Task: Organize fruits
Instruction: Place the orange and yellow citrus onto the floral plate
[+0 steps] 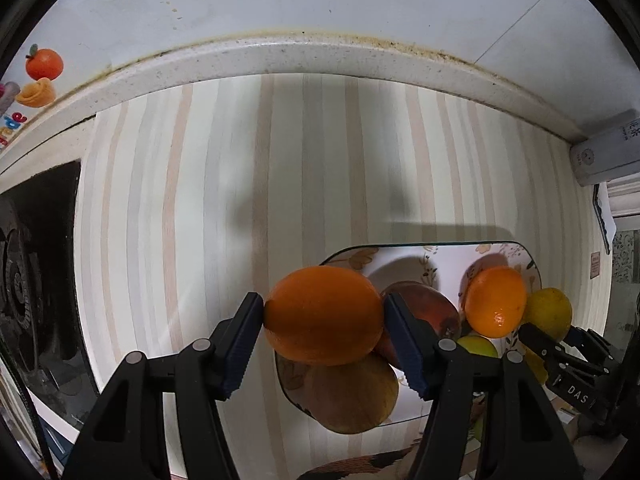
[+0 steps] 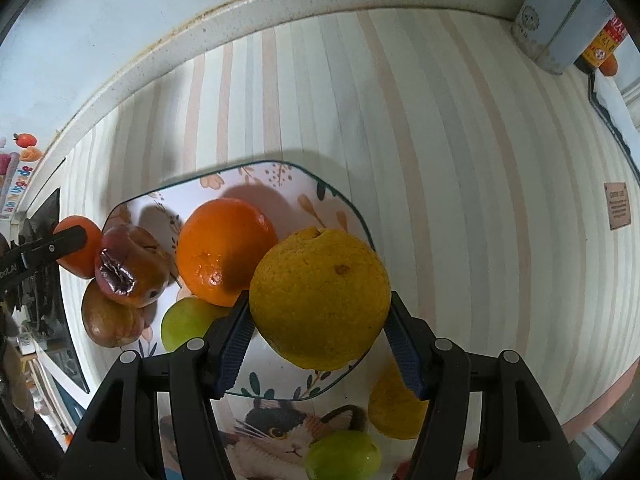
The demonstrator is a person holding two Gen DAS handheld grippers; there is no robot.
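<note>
My left gripper (image 1: pixel 323 314) is shut on an orange (image 1: pixel 323 314) and holds it above the left edge of a floral plate (image 1: pixel 400 258). My right gripper (image 2: pixel 318 308) is shut on a yellow citrus fruit (image 2: pixel 320 298) above the plate's right rim (image 2: pixel 280 170). On the plate lie another orange (image 2: pixel 224 250), a bruised red apple (image 2: pixel 130 272), a brown pear (image 2: pixel 110 320) and a green fruit (image 2: pixel 186 322). The left gripper with its orange (image 2: pixel 80 256) shows at the left of the right wrist view. The right gripper's fingers (image 1: pixel 548 346) show at the right of the left wrist view.
A cat-print mat (image 2: pixel 276 432) near the plate holds a yellow fruit (image 2: pixel 394 404) and a green fruit (image 2: pixel 344 456). The striped countertop (image 1: pixel 240 180) ends at a white backsplash ledge (image 1: pixel 280 56). A stove (image 1: pixel 36 276) is at the left, a tin box (image 2: pixel 560 24) at the back right.
</note>
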